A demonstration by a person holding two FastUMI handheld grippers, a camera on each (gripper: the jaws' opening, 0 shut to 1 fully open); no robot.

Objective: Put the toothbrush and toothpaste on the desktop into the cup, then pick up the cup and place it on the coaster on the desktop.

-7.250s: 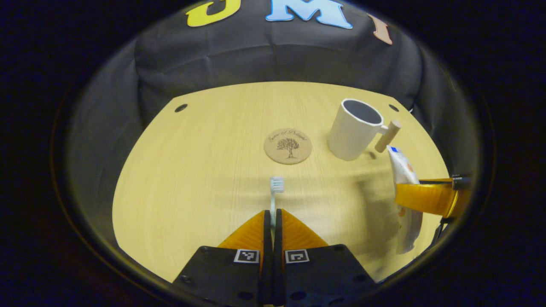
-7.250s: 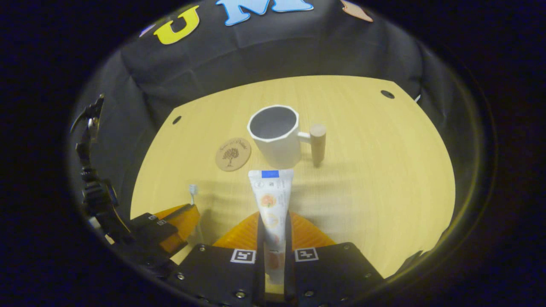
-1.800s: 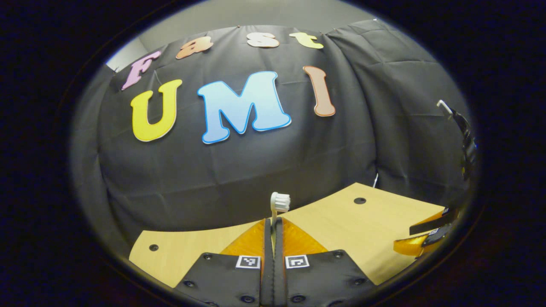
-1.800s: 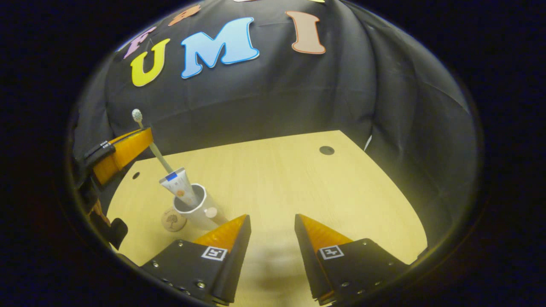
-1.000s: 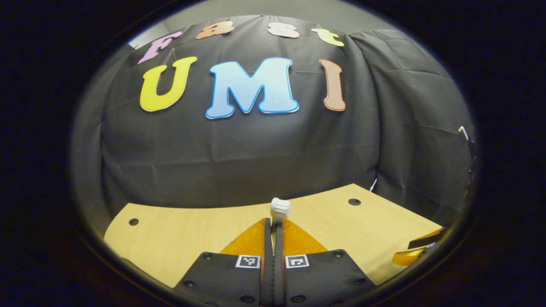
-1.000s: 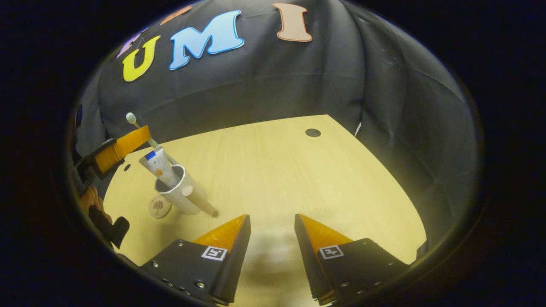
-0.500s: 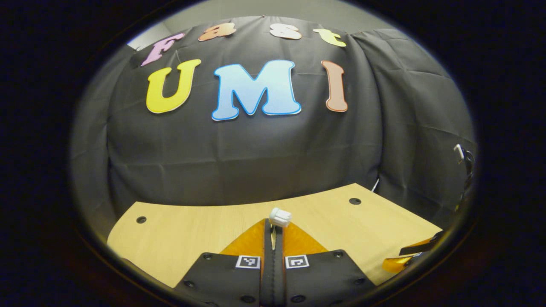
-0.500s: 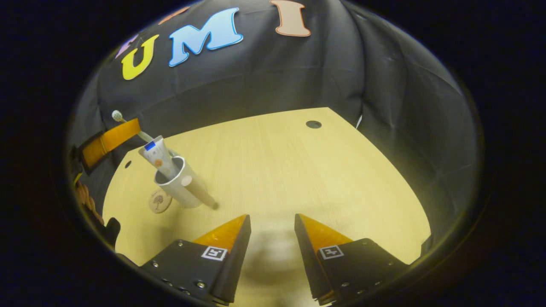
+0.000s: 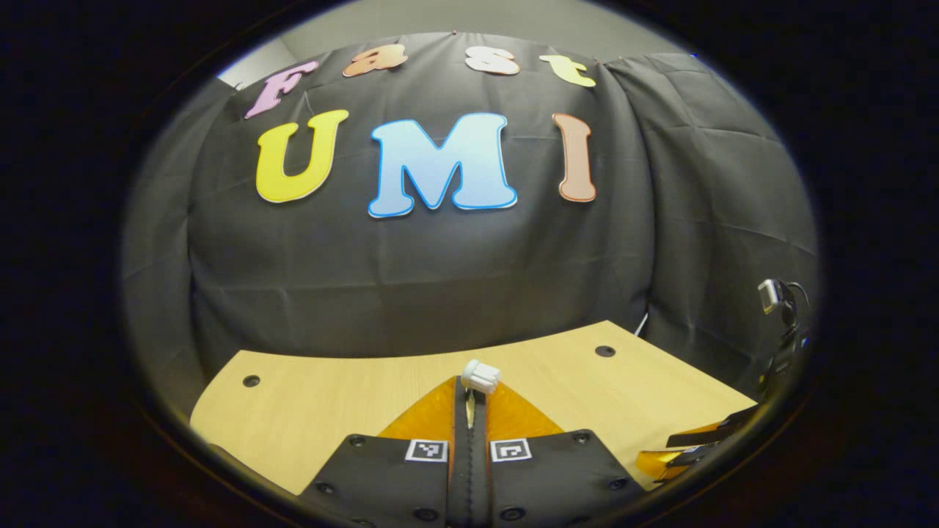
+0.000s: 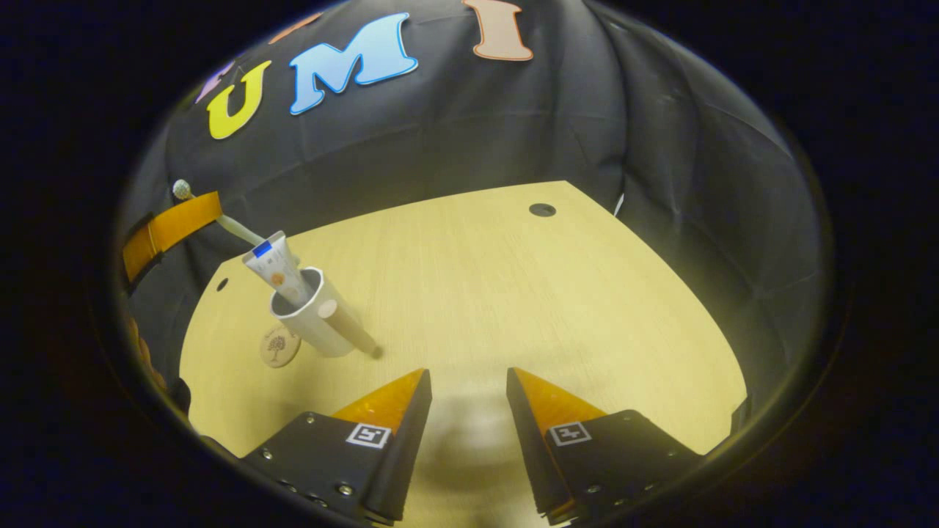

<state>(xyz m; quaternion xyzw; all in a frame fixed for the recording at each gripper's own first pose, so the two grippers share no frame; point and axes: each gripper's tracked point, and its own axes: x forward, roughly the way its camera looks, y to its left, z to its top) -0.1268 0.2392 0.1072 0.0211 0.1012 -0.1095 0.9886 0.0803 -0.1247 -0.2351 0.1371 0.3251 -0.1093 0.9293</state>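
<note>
- left gripper (image 9: 469,385): jaws closed tight, pinching the toothbrush (image 9: 480,376) by its handle; in the left gripper view the bristle head is poking up just past the fingertips.
- In the right gripper view the left gripper (image 10: 170,226) is sitting at the far left, above and behind the cup (image 10: 317,315). The toothbrush (image 10: 220,218) is running at a slant from its orange fingers down toward the cup mouth, head end up. Lower end is hidden behind the toothpaste (image 10: 277,270), so I cannot tell whether it is inside the cup yet.
- right gripper (image 10: 468,381): jaws standing wide apart, holding nothing, hovering over bare desktop (image 10: 513,293) near the front edge, apart from the cup.
- toothpaste: already standing in the cup, leaning left, blue-banded end sticking out above the rim.
- cup: white, sitting on the desktop at the left, its wooden handle pointing toward the right gripper.
- coaster (image 10: 279,345): lying flat just beside the cup base on its left; the cup is not on it.
- In the left gripper view the right gripper (image 9: 689,451) is peeking in at the lower right edge.
</note>
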